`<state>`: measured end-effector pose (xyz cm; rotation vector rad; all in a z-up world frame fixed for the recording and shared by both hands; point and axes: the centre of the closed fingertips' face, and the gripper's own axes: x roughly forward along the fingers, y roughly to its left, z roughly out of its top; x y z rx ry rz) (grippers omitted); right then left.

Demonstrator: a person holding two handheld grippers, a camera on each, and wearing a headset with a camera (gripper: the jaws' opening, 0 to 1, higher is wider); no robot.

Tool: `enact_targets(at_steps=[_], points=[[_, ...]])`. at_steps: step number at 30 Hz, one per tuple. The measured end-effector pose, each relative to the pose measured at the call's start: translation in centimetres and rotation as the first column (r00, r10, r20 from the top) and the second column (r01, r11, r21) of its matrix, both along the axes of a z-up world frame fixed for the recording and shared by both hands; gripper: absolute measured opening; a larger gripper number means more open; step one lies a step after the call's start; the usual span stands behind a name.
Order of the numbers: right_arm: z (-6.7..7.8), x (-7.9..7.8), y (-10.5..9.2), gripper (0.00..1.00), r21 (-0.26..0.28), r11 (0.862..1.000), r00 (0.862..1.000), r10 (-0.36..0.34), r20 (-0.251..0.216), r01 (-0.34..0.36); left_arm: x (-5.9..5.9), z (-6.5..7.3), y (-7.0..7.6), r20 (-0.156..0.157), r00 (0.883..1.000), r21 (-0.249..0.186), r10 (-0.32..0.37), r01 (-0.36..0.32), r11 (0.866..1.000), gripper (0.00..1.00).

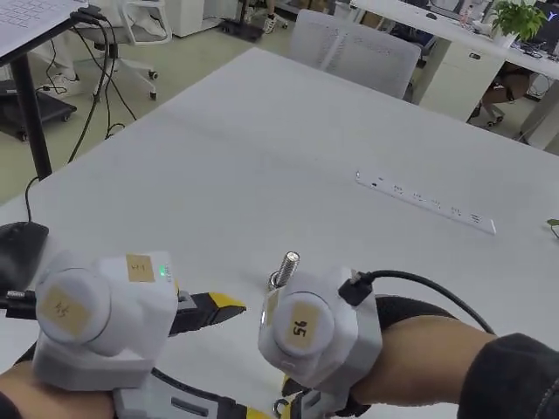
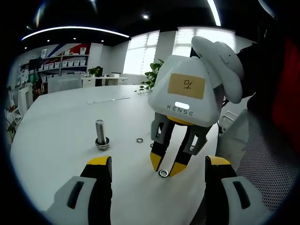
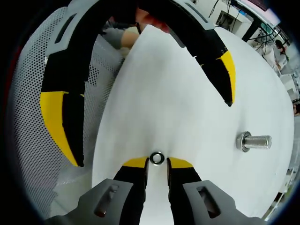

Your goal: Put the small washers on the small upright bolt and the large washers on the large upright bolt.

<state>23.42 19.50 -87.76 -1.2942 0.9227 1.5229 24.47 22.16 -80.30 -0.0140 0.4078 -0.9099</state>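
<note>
Pick-up step: a washer (image 3: 157,158) lying on the table (image 3: 164,70) is straddled by the right tongs (image 3: 158,163), almost together; whether it's pinched yet can't be told. The left tongs (image 2: 158,161) are spread wide. Next, it'd need lifting onto the bolt (image 3: 255,140) nearby.

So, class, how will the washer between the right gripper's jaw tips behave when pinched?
The washer is a thin metal ring lying flat on the smooth table, so it will probably skid before lifting. It looks rigid and light; dropped on edge, it might roll.
</note>
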Motion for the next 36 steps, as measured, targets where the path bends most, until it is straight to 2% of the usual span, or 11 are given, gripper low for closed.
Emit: enact_targets(at_steps=[6, 25, 31, 36], points=[[-0.1, -0.4, -0.1, 0.16, -0.017, 0.999, 0.999, 0.031, 0.035, -0.031, 0.0, 0.0, 0.0, 0.001, 1.0, -0.002, 0.001, -0.001, 1.0, 0.81], [0.0, -0.1, -0.2, 0.14, 0.024, 1.0, 1.0, -0.017, -0.023, 0.018, -0.1, -0.3, -0.1, -0.005, 1.0, 0.0, 0.002, -0.002, 1.0, 0.81], [0.1, 0.2, -1.3, 0.14, 0.014, 0.999, 0.999, -0.038, -0.024, 0.038, 0.0, -0.3, -0.2, -0.008, 1.0, 0.002, -0.003, 0.003, 1.0, 0.81], [0.7, 0.8, -2.2, 0.14, 0.027, 0.996, 0.996, -0.082, -0.025, 0.083, 0.0, -0.3, -0.5, -0.009, 1.0, 0.004, -0.012, 0.012, 1.0, 0.81]])
